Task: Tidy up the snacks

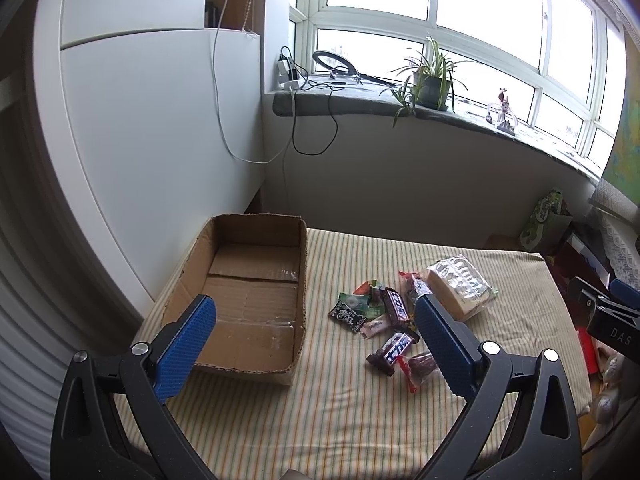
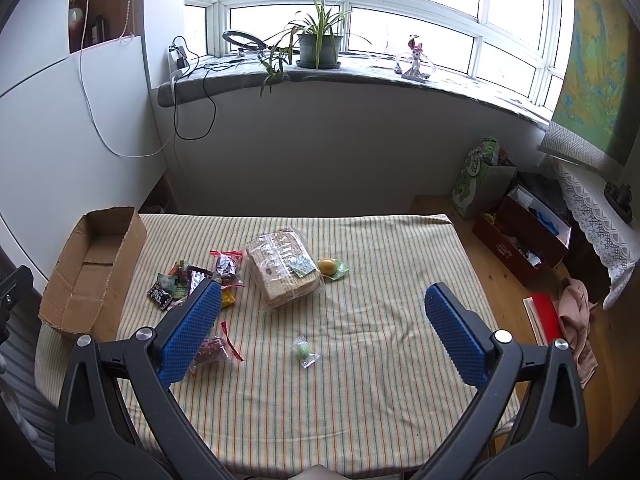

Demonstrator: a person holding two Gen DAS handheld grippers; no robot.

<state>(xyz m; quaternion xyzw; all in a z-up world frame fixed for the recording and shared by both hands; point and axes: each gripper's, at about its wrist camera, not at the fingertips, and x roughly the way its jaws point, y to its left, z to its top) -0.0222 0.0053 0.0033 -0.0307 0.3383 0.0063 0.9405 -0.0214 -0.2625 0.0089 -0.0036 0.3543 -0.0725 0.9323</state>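
The left gripper's blue finger (image 1: 444,344) hides part of the snack pile (image 1: 380,320) and one corner of the bread bag (image 1: 460,284). In the right wrist view, a blue finger (image 2: 192,332) covers part of a red-tied candy bag (image 2: 218,350). The words on the small wrappers are too tiny to read. The right gripper (image 1: 608,316) is cut off by the picture's edge.
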